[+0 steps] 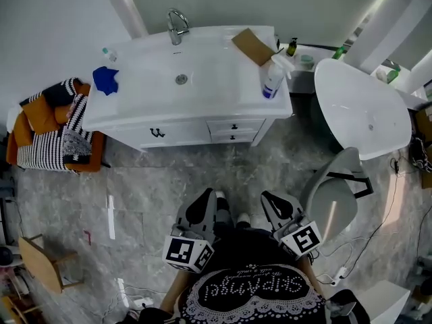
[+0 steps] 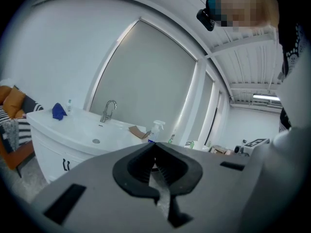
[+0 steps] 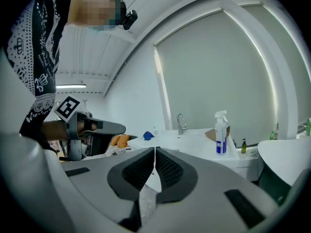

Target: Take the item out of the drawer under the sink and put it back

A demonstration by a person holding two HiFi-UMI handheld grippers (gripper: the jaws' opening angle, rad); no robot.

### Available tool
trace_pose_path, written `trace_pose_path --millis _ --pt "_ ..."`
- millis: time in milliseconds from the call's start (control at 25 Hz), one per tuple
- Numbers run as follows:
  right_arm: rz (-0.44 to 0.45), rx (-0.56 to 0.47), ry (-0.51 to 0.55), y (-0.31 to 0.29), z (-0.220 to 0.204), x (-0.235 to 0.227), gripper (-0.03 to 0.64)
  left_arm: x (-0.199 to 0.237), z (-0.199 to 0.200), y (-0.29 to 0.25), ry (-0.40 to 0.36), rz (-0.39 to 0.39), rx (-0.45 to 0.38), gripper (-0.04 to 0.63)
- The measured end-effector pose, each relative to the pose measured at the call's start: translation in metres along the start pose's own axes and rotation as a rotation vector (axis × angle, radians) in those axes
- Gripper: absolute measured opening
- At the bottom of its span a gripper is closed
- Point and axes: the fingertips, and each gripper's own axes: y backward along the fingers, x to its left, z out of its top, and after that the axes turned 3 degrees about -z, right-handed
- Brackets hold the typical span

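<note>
two empty tools, left tool [image 1: 206, 196] and right tool [image 1: 270, 199] both closed, vanity drawers [image 1: 235, 126] shut

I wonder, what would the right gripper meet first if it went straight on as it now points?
Most likely the white sink vanity: the right gripper, jaws shut, points across the floor at it, left of the spray bottle. Countertop edge or drawer front, I cannot tell.
</note>
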Motion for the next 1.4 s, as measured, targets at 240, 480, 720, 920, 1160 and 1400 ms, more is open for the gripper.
trace_pose_path --millis 240,480,720,920,1160,1400 --pt "0.023 -0.053 0.031 -0.035 0.025 0.011 0.020 0.021 0.027 -0.016 -0.015 -0.059 -0.014 0.005" --pt "-0.003 -0.049 0.063 -0.057 0.025 0.022 0.020 0.047 0.026 -0.018 -0.005 -0.083 0.011 0.005" --pt "-0.053 -0.050 0.051 -0.068 0.024 0.026 0.020 0.070 0.026 -0.009 -0.006 -0.068 0.021 0.005" --pt "-0.064 -0.050 0.013 -0.072 0.021 0.025 0.020 0.085 0.029 -0.004 0.018 -0.040 0.006 0.005" --pt "-0.065 -0.052 -0.007 -0.079 0.021 0.026 0.020 0.092 0.033 -0.005 0.044 -0.033 -0.013 0.005" --pt "-0.058 -0.030 -0.005 -0.089 0.019 0.026 0.020 0.104 0.034 -0.004 0.056 -0.003 -0.011 0.005"
